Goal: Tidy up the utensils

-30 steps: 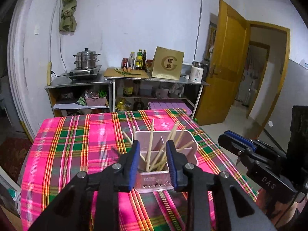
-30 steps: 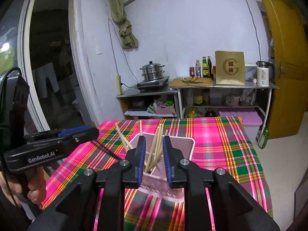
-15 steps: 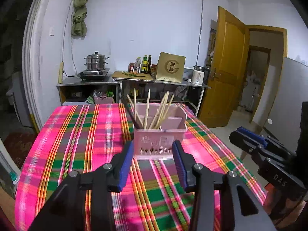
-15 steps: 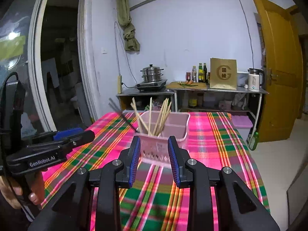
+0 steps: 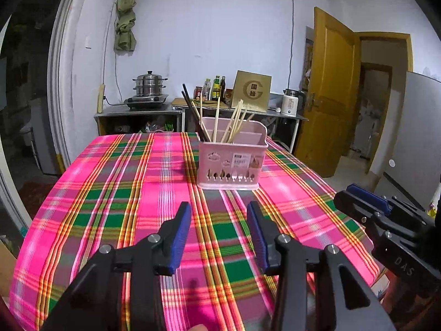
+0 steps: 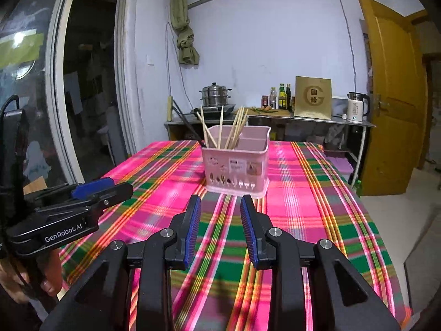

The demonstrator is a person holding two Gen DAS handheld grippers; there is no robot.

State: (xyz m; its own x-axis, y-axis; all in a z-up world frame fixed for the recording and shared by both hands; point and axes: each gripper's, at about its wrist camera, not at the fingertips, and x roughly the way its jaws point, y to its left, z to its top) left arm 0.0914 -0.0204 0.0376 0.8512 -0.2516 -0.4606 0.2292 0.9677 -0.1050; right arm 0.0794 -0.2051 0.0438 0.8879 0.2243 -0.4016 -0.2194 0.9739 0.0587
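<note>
Pulled back from the pink utensil caddy — a second ago both pairs of tongs framed it closely, now well apart from it, lower and nearer the front edge of the counter. Left tongs parted over the plaid cloth with nothing between the blue pads; jaws opened wider during the retreat. Right tongs the same: spread, empty, widened on the way back. No chopstick or other utensil carried off in either pair.

Reads as a release-and-withdraw — probably the close of the sorting, since nothing loose shows on the cloth in either view.

Caddy standing upright near the middle of the counter, toward the far side, untouched by anything. Pale pink plastic, divided into compartments, a row of small cut-outs along the bottom of the front wall and stickers above them. Light wooden chopsticks bunched and fanning out of the left compartment, with dark chopsticks leaning out to the left beside them. Right-hand compartments apparently empty, though their floors stay hidden.
</note>
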